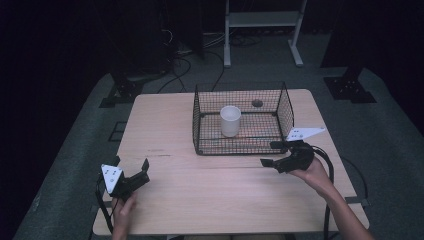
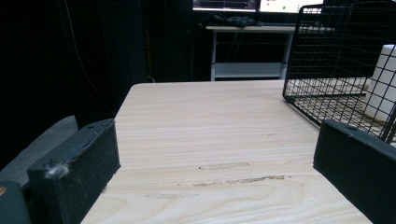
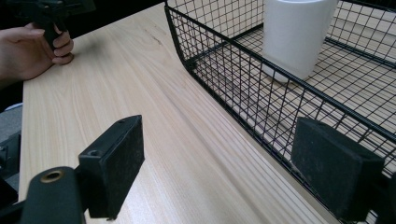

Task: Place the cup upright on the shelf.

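Note:
A black wire basket (image 1: 235, 145) stands on the far middle of the wooden table (image 1: 200, 200), and a white cup (image 1: 230, 120) stands upright inside it. My left gripper (image 1: 131, 164) rests near the table's front left, open and holding nothing. In the left gripper view its jaws (image 2: 215, 154) frame bare wood, with the basket (image 2: 336, 51) and cup (image 2: 383, 79) off to the right. My right gripper (image 1: 270, 153) hovers open just outside the basket's front right corner. In the right gripper view (image 3: 224, 158) one jaw overlaps the basket wall (image 3: 224, 65), and the cup (image 3: 294, 32) lies beyond.
A small dark round mark (image 1: 257, 103) lies on the table behind the basket. Beyond the table stand a white shelf frame (image 1: 262, 30), black stand bases (image 1: 350, 87) and floor cables (image 1: 180, 65). The other hand (image 3: 28, 46) shows far off in the right gripper view.

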`<state>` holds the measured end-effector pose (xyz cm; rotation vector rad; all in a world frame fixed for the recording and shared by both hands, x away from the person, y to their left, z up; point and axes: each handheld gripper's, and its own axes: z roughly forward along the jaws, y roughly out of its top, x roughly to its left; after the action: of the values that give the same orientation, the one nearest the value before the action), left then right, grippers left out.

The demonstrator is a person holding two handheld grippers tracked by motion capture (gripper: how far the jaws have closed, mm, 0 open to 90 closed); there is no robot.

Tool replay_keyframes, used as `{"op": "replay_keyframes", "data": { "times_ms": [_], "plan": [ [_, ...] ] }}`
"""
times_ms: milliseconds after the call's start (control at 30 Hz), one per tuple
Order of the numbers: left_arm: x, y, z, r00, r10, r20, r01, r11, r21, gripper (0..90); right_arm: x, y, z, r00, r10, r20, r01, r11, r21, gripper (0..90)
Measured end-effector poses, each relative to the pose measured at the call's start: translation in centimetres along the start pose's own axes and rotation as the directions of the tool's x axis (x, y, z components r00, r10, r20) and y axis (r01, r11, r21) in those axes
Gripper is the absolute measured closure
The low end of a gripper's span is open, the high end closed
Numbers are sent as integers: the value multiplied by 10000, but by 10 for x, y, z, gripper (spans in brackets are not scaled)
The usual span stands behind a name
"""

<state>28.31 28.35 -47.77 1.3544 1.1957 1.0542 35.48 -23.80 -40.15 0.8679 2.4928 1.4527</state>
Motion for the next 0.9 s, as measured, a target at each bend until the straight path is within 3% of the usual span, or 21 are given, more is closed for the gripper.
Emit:
{"op": "replay_keyframes", "data": {
  "times_ms": [167, 667, 833, 900],
  "plan": [
    [0, 0, 0, 10000, -2, -3, 2, 10000, 7, 0, 1, -3, -1, 9998, -86, 191, 86, 10000, 25, 164],
    [0, 0, 0, 10000, 12, -3, -12, 10000, -9, 0, 5, -35, -9, 9982, 470, 366, -450, 9976, -531, 164],
    [0, 0, 0, 10000, 31, -10, -31, 10000, 0, 0, 14, -52, -13, 9959, 669, 615, -602, 9926, -1052, 164],
    [-1, 0, 0, 10000, 41, -14, -41, 10000, -5, 0, 21, -63, -17, 9944, 875, 594, -781, 9864, -1447, 163]
  ]
}}
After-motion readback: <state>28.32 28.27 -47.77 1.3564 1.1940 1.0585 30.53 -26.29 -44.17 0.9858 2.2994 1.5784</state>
